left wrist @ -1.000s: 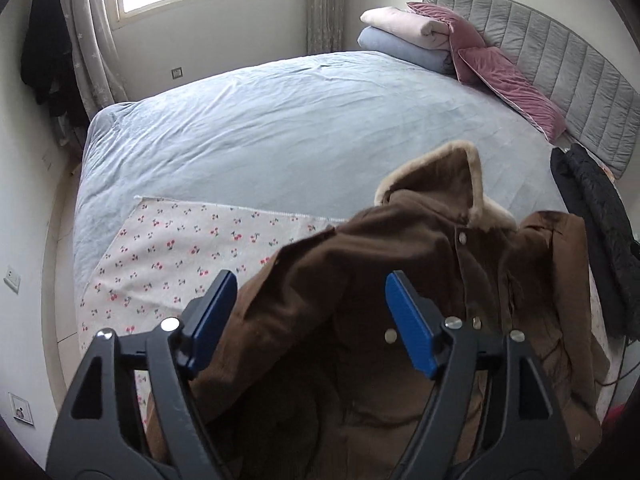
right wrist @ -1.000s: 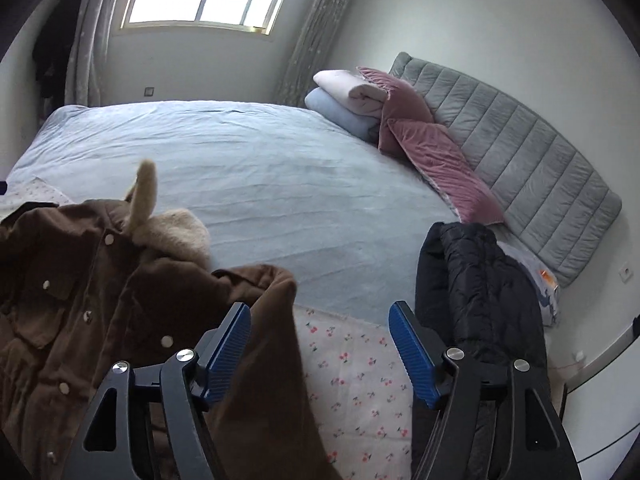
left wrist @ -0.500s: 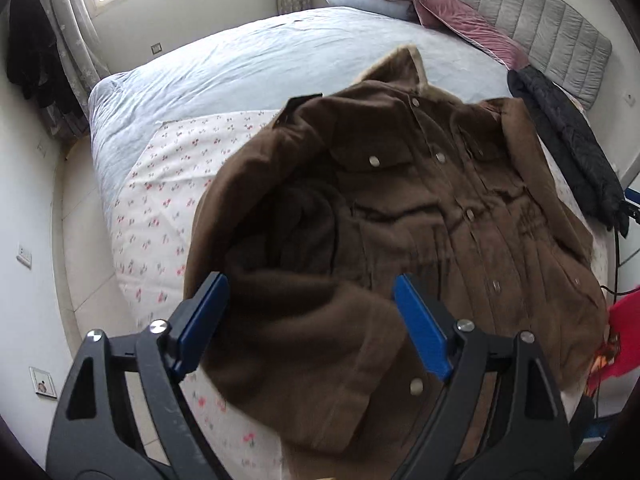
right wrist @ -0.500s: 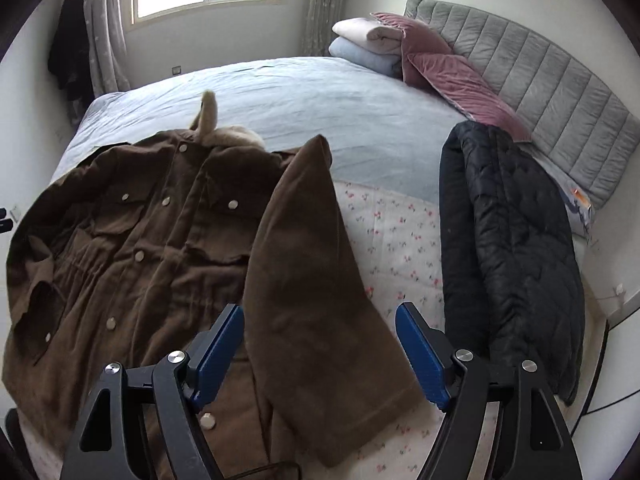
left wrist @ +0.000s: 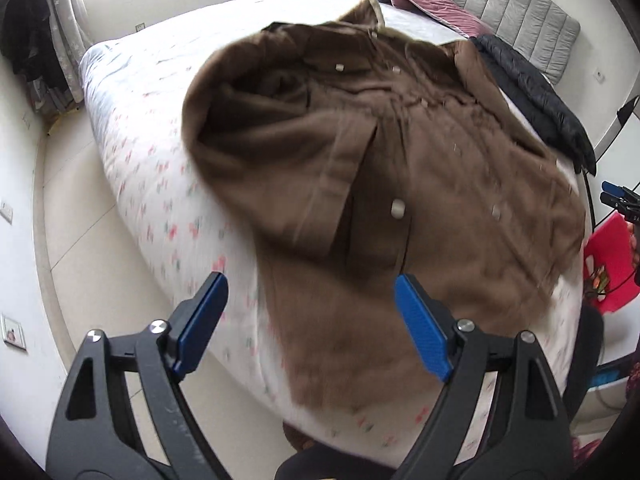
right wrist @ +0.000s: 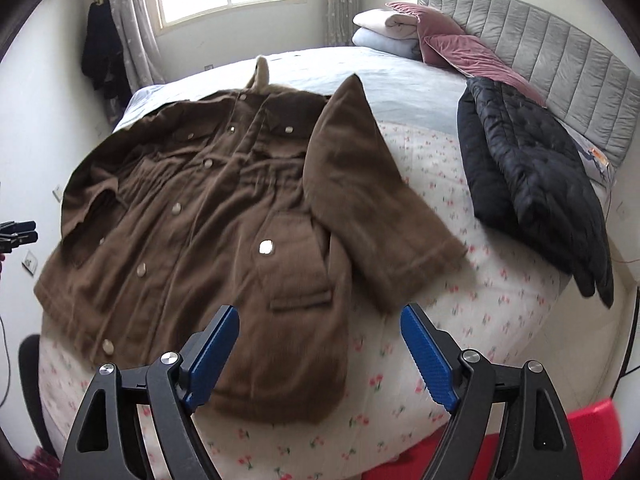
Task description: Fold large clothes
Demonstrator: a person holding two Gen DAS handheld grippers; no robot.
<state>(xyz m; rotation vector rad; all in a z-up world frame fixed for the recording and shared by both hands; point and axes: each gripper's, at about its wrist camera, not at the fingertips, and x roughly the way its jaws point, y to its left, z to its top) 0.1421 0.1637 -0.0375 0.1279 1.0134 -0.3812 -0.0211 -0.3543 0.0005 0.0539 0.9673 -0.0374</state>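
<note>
A brown coat (left wrist: 432, 168) with a fur collar lies front up on the floral sheet (left wrist: 160, 184), buttons closed. In the left wrist view one sleeve (left wrist: 280, 152) is bent over the coat's front. In the right wrist view the coat (right wrist: 192, 208) has its other sleeve (right wrist: 360, 184) slanting out, cuff on the sheet. My left gripper (left wrist: 308, 284) hangs open above the hem at the bed's edge, holding nothing. My right gripper (right wrist: 320, 316) hovers over the hem corner, its jaws opening with nothing between them.
A black quilted jacket (right wrist: 532, 176) lies on the bed right of the coat. Folded blankets and pink pillows (right wrist: 400, 28) are stacked by the grey headboard (right wrist: 540, 48). A red object (right wrist: 592, 440) stands below the bed's near edge. Floor shows left of the bed (left wrist: 80, 240).
Both grippers have drawn back from the coat's upper part toward the bed's near edge, jaws a little wider. The whole coat now shows, spread on the sheet.
</note>
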